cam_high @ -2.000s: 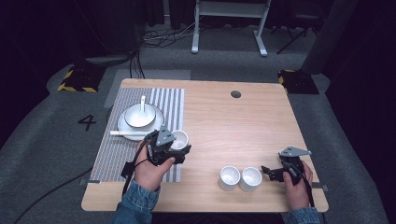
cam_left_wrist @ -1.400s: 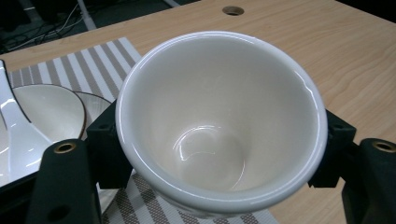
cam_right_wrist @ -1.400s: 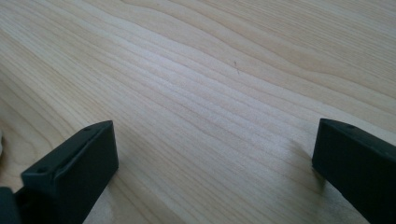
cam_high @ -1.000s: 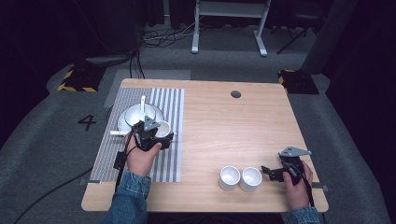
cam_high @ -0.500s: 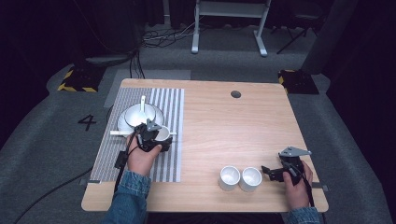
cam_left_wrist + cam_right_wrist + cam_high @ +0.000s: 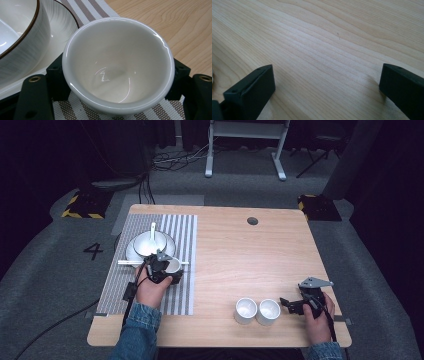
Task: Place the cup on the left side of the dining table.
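**Cup in left tongs, just right of the plate**

Nearest first: the right gripper sits low at the table's near-right corner, jaws wide apart w/ nothing between them; the right gripper view has bare wood grain between the two black jaws. It points left toward two white cups standing side by side, touching or nearly so, just beside its tips. It is well apart from the work on the mat.

Mid-table, left: the left gripper is clamped on a small white cup, one jaw on each side of the wall, mouth up, approx. upright. In the left gripper view the cup is empty and glossy inside. It is over the striped placemat; whether its base touches the mat can't be told.

The relation that counts: the held cup lies just right of the plate, and the bowl on that plate is a bit farther back and left. A round cup has no long axis to speak of, so placing turns on the gap to the plate rim, not on rotation. A thin white stick lies across the mat beside the left hand. A spoon stands in the bowl.

Judgement: left hand is the working one; a set-down looks close, w/ the plate rim the thing to keep off.
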Motion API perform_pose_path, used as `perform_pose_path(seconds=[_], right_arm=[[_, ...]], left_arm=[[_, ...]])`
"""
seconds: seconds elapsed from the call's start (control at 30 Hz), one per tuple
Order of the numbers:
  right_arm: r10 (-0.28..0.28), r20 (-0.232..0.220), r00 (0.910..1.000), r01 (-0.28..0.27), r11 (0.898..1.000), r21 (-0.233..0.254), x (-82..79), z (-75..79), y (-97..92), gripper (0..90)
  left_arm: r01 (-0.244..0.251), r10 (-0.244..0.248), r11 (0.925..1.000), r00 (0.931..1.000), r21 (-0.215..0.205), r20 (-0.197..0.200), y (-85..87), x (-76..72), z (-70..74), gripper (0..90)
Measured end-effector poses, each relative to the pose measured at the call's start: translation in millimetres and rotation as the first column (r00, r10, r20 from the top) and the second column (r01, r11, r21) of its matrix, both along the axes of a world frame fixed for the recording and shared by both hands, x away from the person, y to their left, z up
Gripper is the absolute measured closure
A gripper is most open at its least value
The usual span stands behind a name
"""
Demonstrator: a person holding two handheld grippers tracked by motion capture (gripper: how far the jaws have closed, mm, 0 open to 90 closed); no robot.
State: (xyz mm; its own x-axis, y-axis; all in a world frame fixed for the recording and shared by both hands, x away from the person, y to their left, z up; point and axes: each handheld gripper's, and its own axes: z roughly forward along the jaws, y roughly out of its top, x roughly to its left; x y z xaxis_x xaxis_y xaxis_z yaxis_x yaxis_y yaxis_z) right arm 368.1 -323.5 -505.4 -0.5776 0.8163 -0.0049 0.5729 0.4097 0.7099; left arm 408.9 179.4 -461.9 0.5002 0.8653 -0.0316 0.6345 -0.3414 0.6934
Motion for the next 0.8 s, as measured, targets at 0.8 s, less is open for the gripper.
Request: perform_pose_path(seconds=[0.8], right_arm=[[0.0, 0.0, 1.0, 0.0, 1.0, 0.0, 0.1, 0.0, 0.0, 0.3]], left_arm=[[-0.042, 0.042, 0.9989, 0.999, -0.021, -0.018, 5.7, -3.5, -5.3, 25.8]])
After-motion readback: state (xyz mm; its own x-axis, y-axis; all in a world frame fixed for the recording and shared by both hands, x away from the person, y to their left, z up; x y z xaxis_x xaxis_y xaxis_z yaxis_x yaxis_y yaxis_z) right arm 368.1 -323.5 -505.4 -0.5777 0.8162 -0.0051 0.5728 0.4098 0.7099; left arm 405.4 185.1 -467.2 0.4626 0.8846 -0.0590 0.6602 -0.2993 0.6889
